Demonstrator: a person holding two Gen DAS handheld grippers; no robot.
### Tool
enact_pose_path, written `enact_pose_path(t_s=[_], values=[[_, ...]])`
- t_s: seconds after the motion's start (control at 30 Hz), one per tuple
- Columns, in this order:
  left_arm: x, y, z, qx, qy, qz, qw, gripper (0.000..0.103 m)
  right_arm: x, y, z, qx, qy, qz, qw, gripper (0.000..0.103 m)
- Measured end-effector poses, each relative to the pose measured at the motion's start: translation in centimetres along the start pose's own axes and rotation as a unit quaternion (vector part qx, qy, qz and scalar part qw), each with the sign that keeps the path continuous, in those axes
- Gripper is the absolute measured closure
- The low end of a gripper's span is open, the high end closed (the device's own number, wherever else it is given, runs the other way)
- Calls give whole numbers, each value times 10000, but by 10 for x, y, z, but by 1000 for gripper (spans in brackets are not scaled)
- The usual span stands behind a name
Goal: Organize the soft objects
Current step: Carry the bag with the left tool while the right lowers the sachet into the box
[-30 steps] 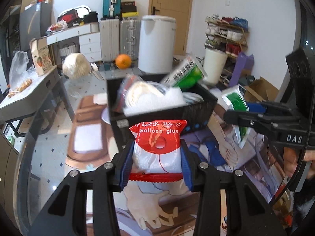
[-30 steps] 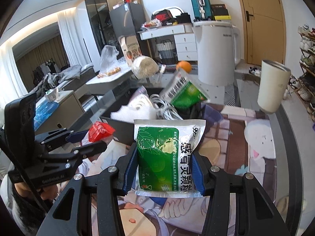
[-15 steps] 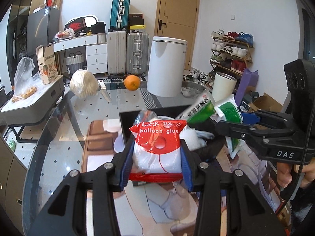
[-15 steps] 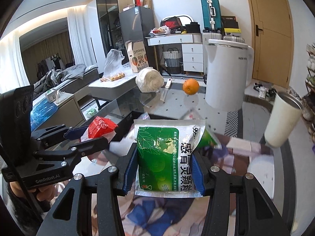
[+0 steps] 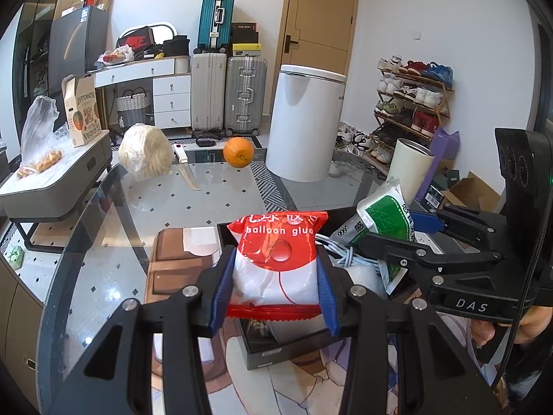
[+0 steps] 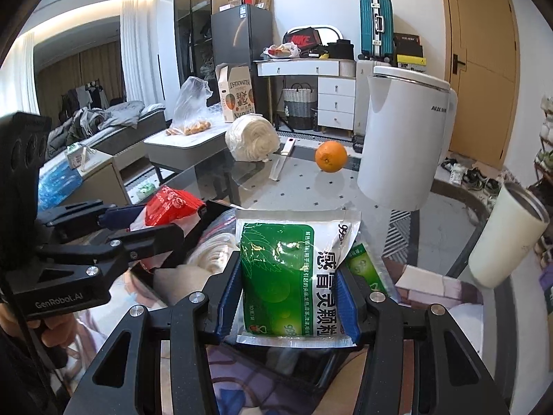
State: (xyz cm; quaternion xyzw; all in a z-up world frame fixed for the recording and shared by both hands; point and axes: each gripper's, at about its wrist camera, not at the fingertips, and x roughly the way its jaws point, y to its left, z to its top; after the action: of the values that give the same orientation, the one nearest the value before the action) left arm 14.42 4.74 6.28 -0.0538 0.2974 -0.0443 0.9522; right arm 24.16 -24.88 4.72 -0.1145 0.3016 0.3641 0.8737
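Note:
My left gripper [image 5: 273, 295] is shut on a red and white "balloon glue" packet [image 5: 276, 259], held over the black box [image 5: 266, 352] on the table. My right gripper [image 6: 288, 299] is shut on a green and white medicine pouch [image 6: 290, 273], held above the same box. In the left wrist view the right gripper [image 5: 397, 238] comes in from the right with the green pouch [image 5: 383, 214]. The right wrist view has the left gripper [image 6: 148, 221] at the left with the red packet [image 6: 169, 205]. White cables [image 5: 342, 259] and soft white stuff [image 6: 214, 252] lie in the box.
On the glass table [image 5: 207, 204] far side sit an orange [image 5: 238, 152], a knife [image 5: 186, 169] and a white bundle [image 5: 145, 152]. A white cup [image 6: 508, 235] stands at the right. A white bin [image 5: 304, 121], suitcases and a shoe rack stand behind.
Both grippers have moved forward over the black box with their packets still held; the box has dropped lower in both views and more of the table's far side shows.

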Motion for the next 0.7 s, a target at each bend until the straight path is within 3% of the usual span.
enact_pose_path(t_s=[0.7], values=[[17, -7, 5, 154, 114, -99, 9998, 61, 24, 0, -5, -527, 365, 50, 9979, 53]])
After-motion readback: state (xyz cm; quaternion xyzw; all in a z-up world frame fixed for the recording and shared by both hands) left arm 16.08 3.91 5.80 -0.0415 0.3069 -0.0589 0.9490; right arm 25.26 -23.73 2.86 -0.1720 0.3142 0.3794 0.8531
